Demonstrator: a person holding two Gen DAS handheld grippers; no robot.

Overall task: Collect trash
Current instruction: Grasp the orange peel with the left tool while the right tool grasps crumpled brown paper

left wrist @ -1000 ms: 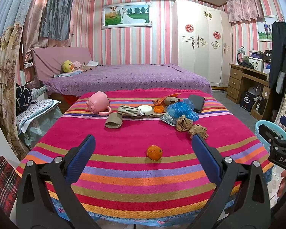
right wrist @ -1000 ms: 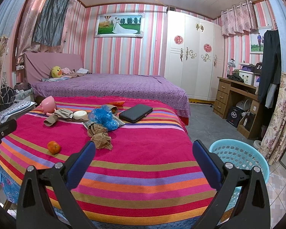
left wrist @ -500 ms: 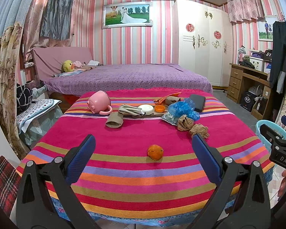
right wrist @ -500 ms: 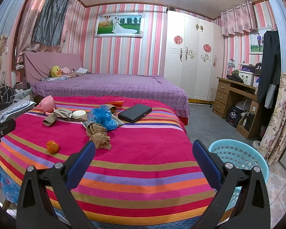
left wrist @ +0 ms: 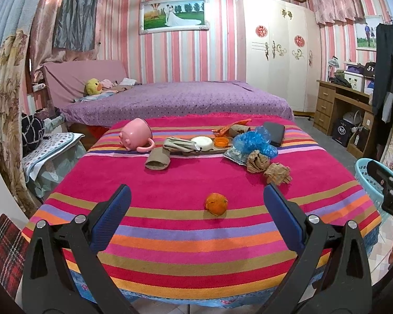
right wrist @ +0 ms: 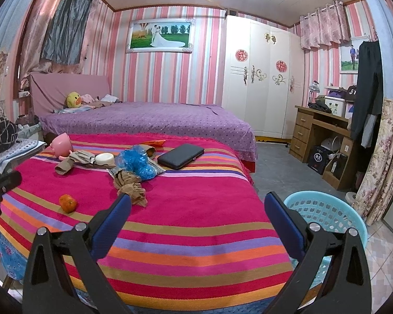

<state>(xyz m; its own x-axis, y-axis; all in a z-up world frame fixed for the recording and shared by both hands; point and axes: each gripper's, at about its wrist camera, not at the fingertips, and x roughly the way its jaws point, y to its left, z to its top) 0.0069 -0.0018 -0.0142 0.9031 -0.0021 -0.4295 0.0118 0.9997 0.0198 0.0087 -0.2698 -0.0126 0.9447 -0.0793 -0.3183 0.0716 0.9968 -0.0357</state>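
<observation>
Bright, even ceiling light, with glare overhead in the right view; sharp focus, strong fisheye bending at edges.

**Cloth, paper, plastic**

Woven striped tablecloth (left wrist: 196, 235), matt and coarse-ribbed. Crumpled brown paper (left wrist: 268, 166), dull and creased. Crinkled blue plastic bag (left wrist: 254, 144), thin and shiny. Orange peel (left wrist: 216, 204), dimpled, slightly glossy. Pink mug (left wrist: 136, 134), smooth and glossy. Perforated light-blue plastic basket (right wrist: 325, 209). Black case (right wrist: 180, 156), matt. Textured blue gripper pads (left wrist: 111, 222) on smooth black plastic, with bright metal rivets.

Both views low, facing striped table (left wrist: 170, 225)
</observation>
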